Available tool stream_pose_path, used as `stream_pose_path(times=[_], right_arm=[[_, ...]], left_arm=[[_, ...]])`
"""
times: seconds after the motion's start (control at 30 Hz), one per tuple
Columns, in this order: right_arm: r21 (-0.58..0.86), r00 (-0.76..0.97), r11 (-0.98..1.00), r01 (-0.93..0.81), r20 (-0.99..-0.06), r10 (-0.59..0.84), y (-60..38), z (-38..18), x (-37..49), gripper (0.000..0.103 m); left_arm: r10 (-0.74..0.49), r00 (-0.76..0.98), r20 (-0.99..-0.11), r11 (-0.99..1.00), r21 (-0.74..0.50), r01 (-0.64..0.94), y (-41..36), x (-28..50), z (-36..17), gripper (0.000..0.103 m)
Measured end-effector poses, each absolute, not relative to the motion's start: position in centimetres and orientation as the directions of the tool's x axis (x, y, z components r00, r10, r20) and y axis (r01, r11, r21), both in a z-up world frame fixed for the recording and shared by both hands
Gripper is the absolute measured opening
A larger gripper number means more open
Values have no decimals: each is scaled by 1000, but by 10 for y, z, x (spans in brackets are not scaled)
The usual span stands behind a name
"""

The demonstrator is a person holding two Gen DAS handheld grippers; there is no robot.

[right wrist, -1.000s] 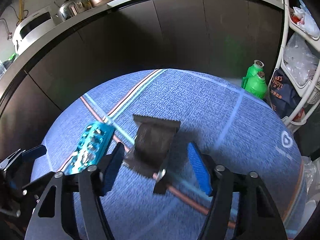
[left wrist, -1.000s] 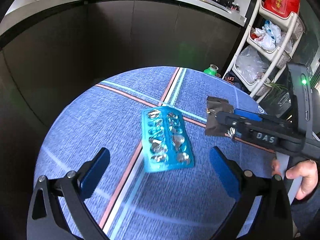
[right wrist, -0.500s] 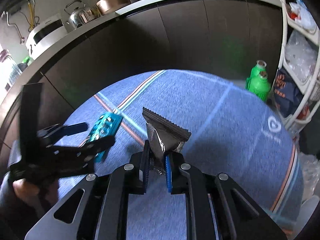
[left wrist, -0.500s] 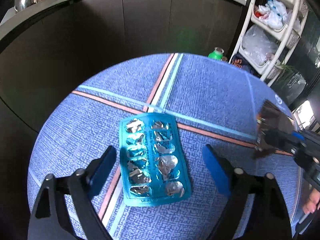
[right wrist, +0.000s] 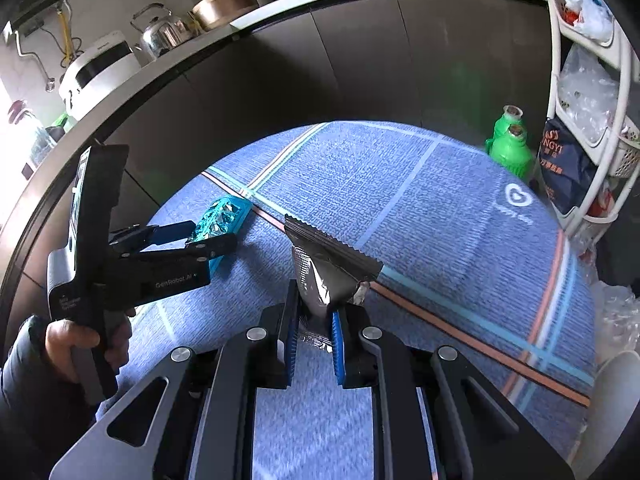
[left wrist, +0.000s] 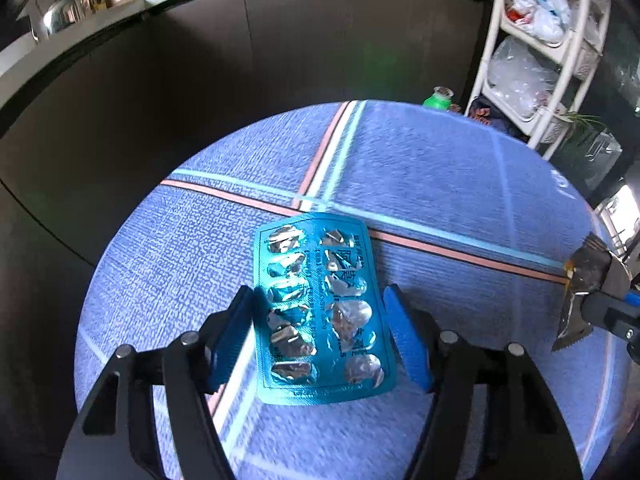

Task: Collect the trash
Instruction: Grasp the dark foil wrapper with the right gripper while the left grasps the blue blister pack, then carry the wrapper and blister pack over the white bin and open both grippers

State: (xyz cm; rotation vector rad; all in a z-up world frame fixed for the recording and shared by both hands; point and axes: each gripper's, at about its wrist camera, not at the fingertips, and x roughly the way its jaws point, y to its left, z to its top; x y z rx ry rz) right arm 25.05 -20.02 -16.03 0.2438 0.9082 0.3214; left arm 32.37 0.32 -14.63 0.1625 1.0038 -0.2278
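A teal blister pack (left wrist: 322, 312) with torn foil pockets sits between the blue pads of my left gripper (left wrist: 320, 336), which press on its two long edges above the blue striped table (left wrist: 440, 184). The pack also shows in the right wrist view (right wrist: 220, 218), held in the left gripper (right wrist: 208, 236). My right gripper (right wrist: 314, 340) is shut on a dark foil wrapper (right wrist: 330, 276) and holds it upright above the table. The wrapper shows at the right edge of the left wrist view (left wrist: 580, 292).
Dark cabinet fronts (left wrist: 240, 80) curve behind the table. A white shelf rack (left wrist: 532, 52) with plastic bags stands at the right. Green bottles (right wrist: 510, 144) and a dark bag (right wrist: 564, 168) sit beside it. A white bin rim (right wrist: 616, 384) shows at lower right.
My left gripper moved in over the blister pack and closed its pads onto the pack's edges. My right gripper closed on the foil wrapper, lifted it and moved right.
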Motion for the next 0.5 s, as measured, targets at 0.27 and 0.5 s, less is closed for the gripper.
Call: stream_pose_path(times=[0.27, 0.5], right_arm=[[357, 624, 924, -139, -693, 362, -228, -132, 197, 13], [374, 675, 921, -107, -653, 343, -258, -108, 142, 13]], left_arm=[[-233, 572, -787, 939, -29, 342, -16, 262, -83, 67], [-367, 568, -737, 895, -115, 430, -48, 208, -29, 67]])
